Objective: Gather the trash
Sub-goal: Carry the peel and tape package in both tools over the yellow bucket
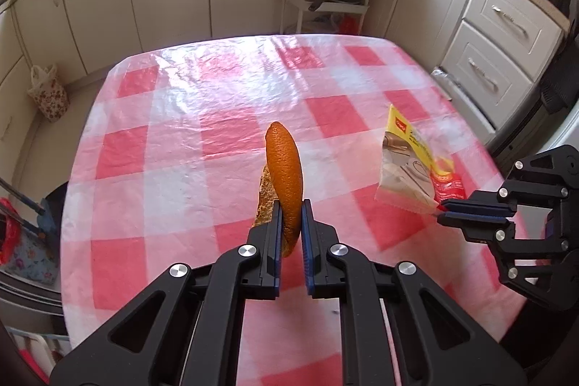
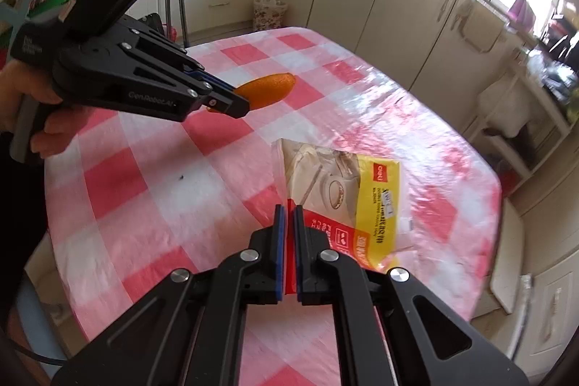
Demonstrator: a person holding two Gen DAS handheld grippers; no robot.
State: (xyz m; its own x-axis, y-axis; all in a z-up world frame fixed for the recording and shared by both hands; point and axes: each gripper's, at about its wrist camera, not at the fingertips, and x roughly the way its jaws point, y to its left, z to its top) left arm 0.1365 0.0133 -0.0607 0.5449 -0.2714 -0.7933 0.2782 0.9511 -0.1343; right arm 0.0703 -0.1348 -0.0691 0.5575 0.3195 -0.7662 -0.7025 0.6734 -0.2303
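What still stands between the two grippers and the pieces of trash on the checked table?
Nothing visible does: the left gripper is shut on the curled orange peel, and the right gripper is shut on the yellow-and-red plastic wrapper.

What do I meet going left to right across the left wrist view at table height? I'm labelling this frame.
Floral bag on the floor → orange peel in the left hand-held gripper → plastic wrapper → right hand-held gripper.

Left gripper [image 1: 291,205] and right gripper [image 2: 288,210] both angled downward, fingers [image 1: 278,223] clamped nearly together
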